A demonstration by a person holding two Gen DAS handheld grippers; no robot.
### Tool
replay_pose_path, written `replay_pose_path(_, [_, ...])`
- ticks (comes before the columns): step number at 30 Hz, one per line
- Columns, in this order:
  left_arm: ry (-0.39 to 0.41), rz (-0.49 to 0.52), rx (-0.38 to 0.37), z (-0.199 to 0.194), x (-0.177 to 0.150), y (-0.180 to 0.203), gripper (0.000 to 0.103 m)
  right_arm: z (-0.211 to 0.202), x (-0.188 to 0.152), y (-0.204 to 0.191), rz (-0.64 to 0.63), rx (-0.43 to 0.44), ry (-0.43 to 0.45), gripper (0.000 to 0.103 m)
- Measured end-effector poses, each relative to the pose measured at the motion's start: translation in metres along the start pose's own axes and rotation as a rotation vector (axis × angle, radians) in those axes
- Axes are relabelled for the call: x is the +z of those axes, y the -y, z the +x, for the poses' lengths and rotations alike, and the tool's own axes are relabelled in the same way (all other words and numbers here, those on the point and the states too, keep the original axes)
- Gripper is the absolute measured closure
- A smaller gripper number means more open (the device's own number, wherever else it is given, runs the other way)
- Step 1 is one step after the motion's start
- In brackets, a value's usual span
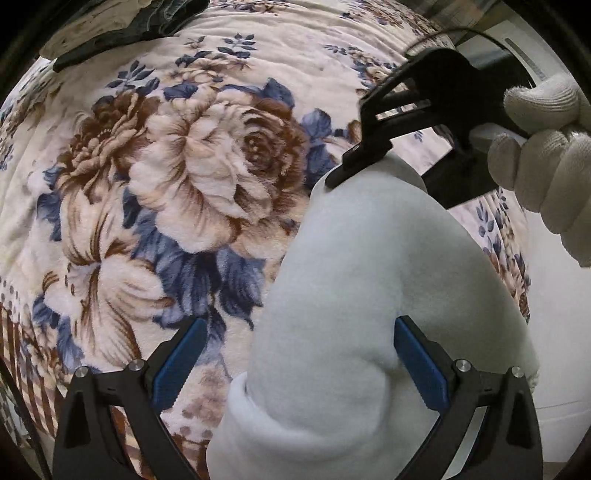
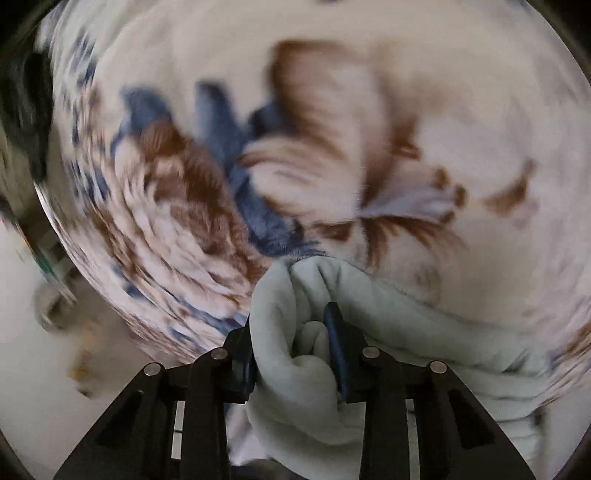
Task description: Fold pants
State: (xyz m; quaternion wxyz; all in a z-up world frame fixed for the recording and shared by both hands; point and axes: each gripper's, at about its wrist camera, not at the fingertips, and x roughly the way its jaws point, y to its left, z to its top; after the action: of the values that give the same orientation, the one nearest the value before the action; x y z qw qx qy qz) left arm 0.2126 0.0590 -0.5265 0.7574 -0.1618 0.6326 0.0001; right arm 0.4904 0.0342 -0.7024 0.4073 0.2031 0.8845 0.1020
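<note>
Fold just starting
We've got the pants [image 2: 295,354] bunched in right gripper [image 2: 291,350]; left gripper [image 1: 295,373] wide, cloth between its fingers, no crease yet.

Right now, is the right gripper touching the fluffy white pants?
Touching. The right wrist view shows the right gripper shut on a bunched fold of the pants, its blue pads pressing into the fabric from both sides.

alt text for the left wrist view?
Left claw open over pale pants, which drape down from the right claw pinching their top edge, held by a white-gloved hand. Behind lies a floral blanket, with dark clothes at the top.
</note>
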Motion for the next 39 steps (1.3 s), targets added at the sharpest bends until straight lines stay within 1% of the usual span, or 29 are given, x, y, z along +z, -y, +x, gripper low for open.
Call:
replay_pose_path(1, [-0.002,-0.003,-0.004,0.001,0.001,0.0,0.0,-0.002,-0.001,0.007,0.035,0.043,0.014,0.07])
replay_pose_path(4, [-0.01,-0.006,-0.012,0.002,0.002,-0.002,0.0,-0.004,-0.008,0.017,0.073,0.117,0.038,0.07])
replay_pose_path(5, [-0.012,-0.002,-0.014,0.002,0.002,-0.002,0.0,-0.005,-0.011,0.014,0.036,0.125,0.044,0.069])
replay_pose_path(7, [-0.017,0.003,-0.02,0.001,0.001,-0.001,0.0,-0.011,-0.018,0.004,-0.066,0.091,0.053,0.065])
replay_pose_path(9, [-0.017,0.017,-0.016,-0.001,0.001,0.0,0.0,-0.03,-0.03,-0.005,-0.169,0.04,0.097,0.052])
replay_pose_path(11, [-0.021,0.029,-0.014,-0.003,0.002,0.001,0.0,-0.061,-0.056,-0.008,-0.261,0.017,0.18,0.016])
replay_pose_path(13, [-0.034,0.028,-0.024,-0.006,0.005,0.0,0.0,-0.092,-0.083,0.003,-0.309,-0.025,0.278,0.014])
replay_pose_path(15, [-0.025,0.027,-0.038,-0.014,0.008,-0.001,0.001,-0.129,-0.118,0.029,-0.321,-0.11,0.417,0.013])
replay_pose_path(16, [-0.004,0.034,-0.055,-0.023,0.01,0.0,0.002,-0.141,-0.137,0.045,-0.311,-0.14,0.485,0.008])
replay_pose_path(17, [0.022,0.046,-0.064,-0.032,0.014,0.001,0.002,-0.152,-0.159,0.067,-0.287,-0.168,0.552,0.007])
replay_pose_path(18, [0.041,0.055,-0.066,-0.039,0.017,0.003,0.002,-0.162,-0.174,0.087,-0.263,-0.175,0.598,0.007])
replay_pose_path(19, [0.05,0.063,-0.077,-0.044,0.02,0.005,0.002,-0.168,-0.198,0.116,-0.215,-0.175,0.656,0.006])
replay_pose_path(20, [0.052,0.076,-0.101,-0.048,0.026,0.008,0.002,-0.169,-0.215,0.139,-0.167,-0.167,0.679,0.006])
replay_pose_path(22, [0.036,0.115,-0.124,-0.046,0.038,0.018,0.002,-0.153,-0.24,0.183,-0.043,-0.145,0.707,0.006])
replay_pose_path(23, [0.011,0.149,-0.141,-0.04,0.046,0.025,0.002,-0.15,-0.249,0.203,0.004,-0.129,0.708,0.006])
replay_pose_path(24, [-0.009,0.166,-0.15,-0.035,0.051,0.03,0.002,-0.138,-0.258,0.229,0.074,-0.094,0.689,0.006])
replay_pose_path(25, [-0.027,0.18,-0.156,-0.03,0.056,0.033,0.002,-0.119,-0.262,0.247,0.14,-0.048,0.657,0.006])
replay_pose_path(26, [-0.051,0.203,-0.166,-0.023,0.063,0.039,0.002,-0.107,-0.265,0.266,0.198,0.032,0.63,0.006])
replay_pose_path(27, [-0.071,0.216,-0.174,-0.016,0.067,0.043,0.002,-0.097,-0.266,0.276,0.219,0.094,0.618,0.006])
replay_pose_path(29, [-0.093,0.256,-0.158,-0.004,0.077,0.053,0.002,-0.072,-0.26,0.297,0.23,0.296,0.594,0.009])
replay_pose_path(30, [-0.109,0.276,-0.151,0.002,0.08,0.056,0.002,-0.063,-0.257,0.301,0.226,0.356,0.591,0.011])
replay_pose_path(31, [-0.117,0.291,-0.123,0.008,0.083,0.058,0.002,-0.052,-0.247,0.305,0.217,0.442,0.584,0.029])
replay_pose_path(32, [-0.121,0.307,-0.106,0.012,0.085,0.059,0.002,-0.046,-0.241,0.305,0.206,0.497,0.591,0.072])
replay_pose_path(33, [-0.129,0.319,-0.089,0.015,0.086,0.06,0.002,-0.045,-0.24,0.303,0.204,0.496,0.611,0.075])
replay_pose_path(34, [-0.129,0.322,-0.065,0.018,0.087,0.058,0.002,-0.05,-0.242,0.296,0.198,0.455,0.657,0.077])
replay_pose_path(35, [-0.125,0.316,-0.057,0.018,0.089,0.055,0.002,-0.065,-0.248,0.285,0.154,0.407,0.719,0.079])
replay_pose_path(37, [-0.124,0.295,-0.06,0.018,0.091,0.047,0.001,-0.09,-0.261,0.272,0.097,0.377,0.828,0.08])
replay_pose_path(38, [-0.119,0.275,-0.069,0.017,0.092,0.043,0.001,-0.096,-0.261,0.27,0.076,0.356,0.844,0.08])
replay_pose_path(39, [-0.123,0.258,-0.076,0.017,0.091,0.041,0.001,-0.096,-0.257,0.272,0.085,0.34,0.84,0.08])
